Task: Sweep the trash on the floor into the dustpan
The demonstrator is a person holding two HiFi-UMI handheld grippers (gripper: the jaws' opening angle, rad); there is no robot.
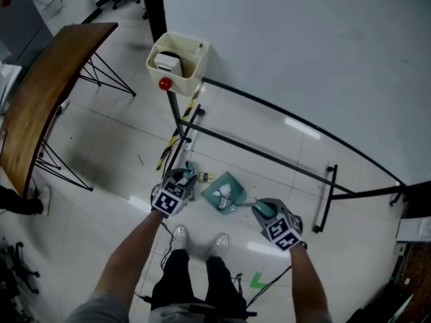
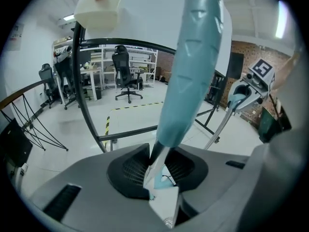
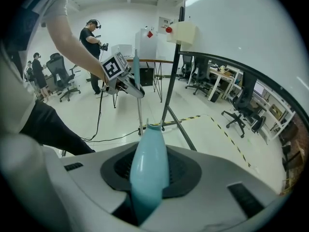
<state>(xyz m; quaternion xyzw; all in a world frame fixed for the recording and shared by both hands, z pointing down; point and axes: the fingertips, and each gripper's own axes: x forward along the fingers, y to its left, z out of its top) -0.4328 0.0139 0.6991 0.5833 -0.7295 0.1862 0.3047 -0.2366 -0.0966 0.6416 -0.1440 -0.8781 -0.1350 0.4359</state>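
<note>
The left gripper [image 2: 163, 167] has its jaws clamped on a pale teal broom handle [image 2: 190, 71]. The right gripper [image 3: 147, 180] pinches the teal handle [image 3: 148, 161] of a teal plastic dustpan [image 1: 234, 182]. The pan sits on the white tiled floor [image 1: 101, 153] between the grippers. White crumpled trash [image 1: 224, 194] lies inside it, and a small bottle [image 1: 205, 177] lies just left of it.

- Dustpan [image 1: 236, 186], centre of head view: pale trash [image 1: 223, 195] inside, too small to identify.
- Small floor item [image 1: 205, 177] beside it: too small to name.
- Broom handle [image 2: 193, 66], left gripper view: top cut by upper edge, lower end buried between jaws.
- Dustpan handle [image 3: 148, 170], right gripper view: base hidden between jaws.
- Wooden table [image 1: 47, 93], upper left of head view: cut by left edge.
</note>
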